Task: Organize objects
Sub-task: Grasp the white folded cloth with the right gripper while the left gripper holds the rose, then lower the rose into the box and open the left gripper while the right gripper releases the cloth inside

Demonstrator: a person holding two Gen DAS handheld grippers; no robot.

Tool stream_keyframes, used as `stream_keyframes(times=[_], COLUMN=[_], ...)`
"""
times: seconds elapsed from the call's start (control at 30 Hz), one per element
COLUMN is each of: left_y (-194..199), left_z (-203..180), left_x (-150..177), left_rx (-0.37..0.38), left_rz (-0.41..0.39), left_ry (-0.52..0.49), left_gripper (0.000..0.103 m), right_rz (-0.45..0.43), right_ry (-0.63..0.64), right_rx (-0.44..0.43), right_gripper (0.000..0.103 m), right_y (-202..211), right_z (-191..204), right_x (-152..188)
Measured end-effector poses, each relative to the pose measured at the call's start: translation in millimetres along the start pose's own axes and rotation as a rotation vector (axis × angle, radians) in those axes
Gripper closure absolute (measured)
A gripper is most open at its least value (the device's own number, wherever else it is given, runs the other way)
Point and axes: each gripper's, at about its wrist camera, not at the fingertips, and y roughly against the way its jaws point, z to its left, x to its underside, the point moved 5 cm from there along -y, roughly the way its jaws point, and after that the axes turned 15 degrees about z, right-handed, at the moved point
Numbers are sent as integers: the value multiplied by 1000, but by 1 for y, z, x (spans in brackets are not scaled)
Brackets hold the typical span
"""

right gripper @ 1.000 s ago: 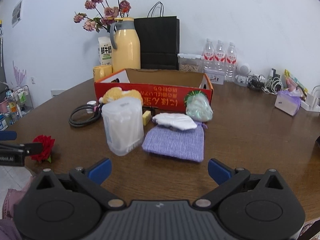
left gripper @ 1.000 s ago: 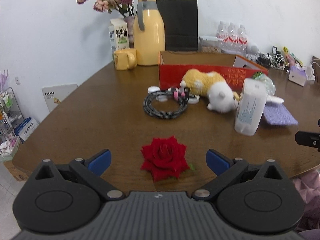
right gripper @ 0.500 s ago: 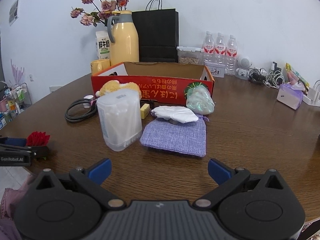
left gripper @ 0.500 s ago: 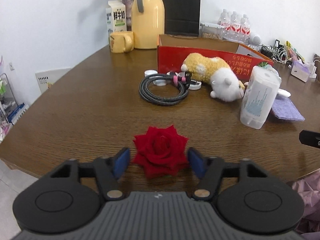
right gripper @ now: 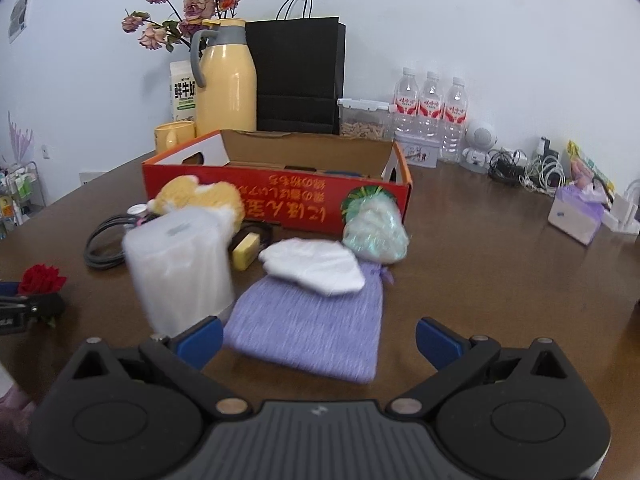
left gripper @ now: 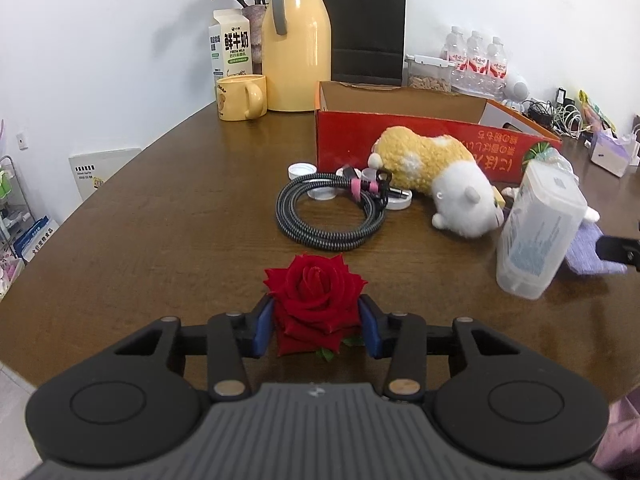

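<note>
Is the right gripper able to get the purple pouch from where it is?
Probably yes. The right gripper has its jaws wide open, with the purple pouch flat on the table just ahead. Only the white cloth lies on its far end.

Open right tool (right gripper: 318, 340) over purple pouch (right gripper: 316, 332), beside translucent container (right gripper: 180, 268), before red box (right gripper: 276, 196).

Along the far edge of the table (right gripper: 500, 280) stand a yellow thermos jug (left gripper: 295, 40), a milk carton (left gripper: 231, 46), a yellow mug (left gripper: 240, 97) and a black paper bag (right gripper: 298, 76). Dried pink flowers (right gripper: 180, 20) rise behind the jug. Three water bottles (right gripper: 430, 108) and a clear lidded container (right gripper: 362, 118) sit nearer the far right corner, beside tangled cables (right gripper: 528, 166).
</note>
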Motion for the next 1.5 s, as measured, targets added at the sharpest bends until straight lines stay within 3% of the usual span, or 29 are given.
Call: stream_keyframes(times=[0.43, 0.6, 0.67, 0.77, 1.0, 1.23, 1.5], left_y=[-6, -10, -13, -15, -16, -9, -4], left_z=[0, -2, -2, -2, -5, -13, -34], left_x=[-41, -55, -58, -63, -73, -92, -142], left_rx=[18, 28, 30, 38, 54, 67, 107], left_rz=[-11, -12, -10, -12, -25, -80, -176], left_ry=[15, 8, 8, 8, -7, -34, -63], left_gripper=[59, 59, 59, 59, 59, 59, 58], right_rz=[105, 132, 137, 135, 99, 9, -124], right_ry=[69, 49, 52, 53, 49, 56, 44], right_rx=[-92, -143, -161, -164, -167, -185, -180], right_gripper=[7, 19, 30, 32, 33, 33, 33], right_y=[-60, -74, -76, -76, -65, -42, -32], right_z=[-9, -10, -9, -9, -9, -7, -8], right_x=[-54, -60, -61, -61, -61, -75, -124])
